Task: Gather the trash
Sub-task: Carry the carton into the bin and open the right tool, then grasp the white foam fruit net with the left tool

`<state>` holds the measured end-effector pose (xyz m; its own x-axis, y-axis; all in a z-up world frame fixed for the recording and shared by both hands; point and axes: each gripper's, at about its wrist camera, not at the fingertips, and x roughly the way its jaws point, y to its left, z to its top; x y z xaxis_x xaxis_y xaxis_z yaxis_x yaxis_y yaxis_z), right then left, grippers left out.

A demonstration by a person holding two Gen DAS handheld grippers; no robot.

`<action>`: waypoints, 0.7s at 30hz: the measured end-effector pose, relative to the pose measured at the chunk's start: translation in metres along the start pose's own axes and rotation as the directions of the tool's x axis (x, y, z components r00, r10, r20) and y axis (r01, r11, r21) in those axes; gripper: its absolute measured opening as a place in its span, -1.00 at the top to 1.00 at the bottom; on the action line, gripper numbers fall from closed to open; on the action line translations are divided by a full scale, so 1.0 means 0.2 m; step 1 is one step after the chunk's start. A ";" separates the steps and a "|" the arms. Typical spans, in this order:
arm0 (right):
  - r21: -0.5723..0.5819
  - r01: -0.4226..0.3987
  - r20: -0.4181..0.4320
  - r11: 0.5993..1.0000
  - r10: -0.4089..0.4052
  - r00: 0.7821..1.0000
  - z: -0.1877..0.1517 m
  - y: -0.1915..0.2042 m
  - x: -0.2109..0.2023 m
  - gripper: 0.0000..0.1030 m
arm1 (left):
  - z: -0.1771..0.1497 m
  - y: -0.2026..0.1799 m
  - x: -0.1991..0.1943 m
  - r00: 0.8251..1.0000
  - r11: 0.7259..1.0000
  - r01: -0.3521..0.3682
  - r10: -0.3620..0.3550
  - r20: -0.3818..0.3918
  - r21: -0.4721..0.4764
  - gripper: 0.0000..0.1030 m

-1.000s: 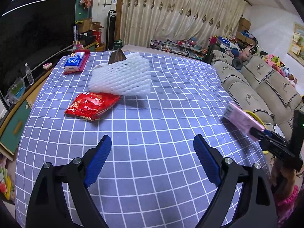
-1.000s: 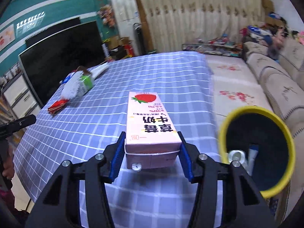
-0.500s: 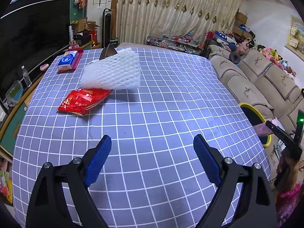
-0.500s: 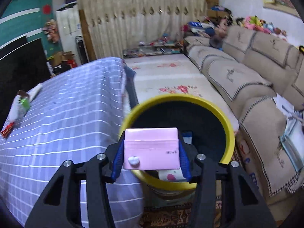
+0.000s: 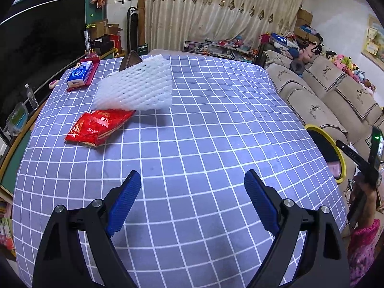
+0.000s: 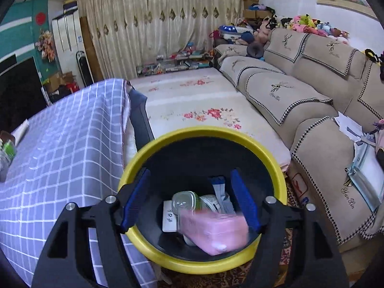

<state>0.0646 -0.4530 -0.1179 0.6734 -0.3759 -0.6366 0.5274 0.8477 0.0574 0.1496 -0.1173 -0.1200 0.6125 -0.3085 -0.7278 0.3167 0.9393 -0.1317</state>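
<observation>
Blue checked cloth (image 5: 204, 148) covers the table in front of me, with a beige sofa (image 6: 300, 91) along the right side of the room. My left gripper (image 5: 190, 189) hangs over the near part of the cloth, jaws spread wide with nothing between them. Farther off on the left lie a red snack bag (image 5: 98, 127) and a white foam net (image 5: 136, 88) whose near edge overlaps the bag; a blue tissue pack (image 5: 80, 74) sits beyond them by the far left edge. My right gripper (image 6: 189, 192) points down over the yellow-rimmed bin (image 6: 276, 168) standing just beside the table's right edge. Its jaws have just been opening, and the pink milk carton (image 6: 213, 230), blurred, is loose below them inside the bin, above a clear plastic bottle (image 6: 184, 199) and paper scraps.
</observation>
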 end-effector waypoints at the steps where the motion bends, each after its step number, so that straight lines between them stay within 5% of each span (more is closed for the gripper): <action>1: 0.006 -0.009 0.004 1.000 0.009 1.000 0.00 0.01 -0.01 -0.29 | 0.01 0.00 0.00 1.000 1.000 -0.006 0.006 0.003 0.000 -0.69; 21: 0.010 -0.101 0.009 0.995 0.100 0.995 -0.05 0.14 -0.10 -0.38 | 0.40 0.09 0.28 0.989 0.984 -0.148 0.144 0.043 0.095 -0.70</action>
<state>0.0609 -0.4176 -0.1116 0.7278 -0.2923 -0.6203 0.4624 0.8772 0.1292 0.2475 -0.1299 -0.1100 0.6821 -0.1759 -0.7098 0.2903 0.9560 0.0421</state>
